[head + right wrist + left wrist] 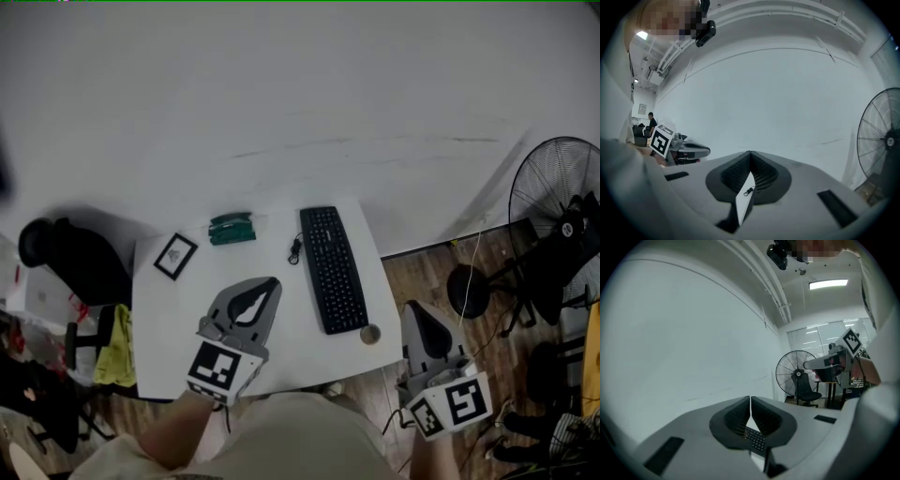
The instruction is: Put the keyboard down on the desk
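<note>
**Black keyboard flat on the white desk, both grippers shut and empty**

A black office chair (pixel 67 255) stands at the far left. A yellow cloth (pixel 116 352) is draped beside the white desk (pixel 164 314). On the desk's far part lie a small black-framed picture (pixel 175 256) and, just right of it, a green object (pixel 232 229) too small to name. The left gripper (pixel 270 283) hovers over the near part of the desk, its fingers (pixel 736 418) pressed together with nothing between them.

A small tangle of black cable (pixel 295 249) lies just left of the keyboard's far end. The keyboard (pixel 333 269) rests flat along the desk's right side, lengthwise away from the person and apart from both grippers. A small round brownish thing (pixel 370 334) sits at its near right corner.

The right gripper (pixel 413 309) hangs beyond the desk's right edge, over the wooden floor (pixel 422 272). Its fingers (pixel 761 173) are closed on nothing. Further right stand a round black stool (pixel 467 291) and a standing fan (pixel 555 192).
</note>
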### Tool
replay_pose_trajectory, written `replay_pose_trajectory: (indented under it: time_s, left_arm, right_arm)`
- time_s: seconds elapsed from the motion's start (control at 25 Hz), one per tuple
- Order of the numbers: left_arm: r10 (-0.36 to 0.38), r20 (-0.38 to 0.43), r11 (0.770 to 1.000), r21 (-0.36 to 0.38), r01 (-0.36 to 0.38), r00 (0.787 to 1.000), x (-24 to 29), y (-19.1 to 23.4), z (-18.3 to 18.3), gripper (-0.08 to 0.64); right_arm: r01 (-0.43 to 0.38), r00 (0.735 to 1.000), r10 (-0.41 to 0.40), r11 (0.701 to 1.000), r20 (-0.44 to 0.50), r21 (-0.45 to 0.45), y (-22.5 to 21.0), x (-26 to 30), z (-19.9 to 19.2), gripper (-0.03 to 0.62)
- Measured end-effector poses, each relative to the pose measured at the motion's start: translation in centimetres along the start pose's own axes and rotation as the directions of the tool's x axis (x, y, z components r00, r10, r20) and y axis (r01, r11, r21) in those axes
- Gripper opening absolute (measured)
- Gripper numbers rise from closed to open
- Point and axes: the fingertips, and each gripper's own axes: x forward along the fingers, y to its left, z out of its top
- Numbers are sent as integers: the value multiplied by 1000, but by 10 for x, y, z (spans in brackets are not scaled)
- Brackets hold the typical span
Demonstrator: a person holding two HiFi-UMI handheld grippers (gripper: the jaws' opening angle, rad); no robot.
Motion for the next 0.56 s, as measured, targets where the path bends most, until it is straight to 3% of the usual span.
replay_pose_trajectory:
  time_s: [0.56]
  left_arm:
    - [0,8,1000,-22,0,1000,-12,1,2,29]
  right_arm:
    - [-6,1000,6,1000,-8,2,14,-4,0,25]
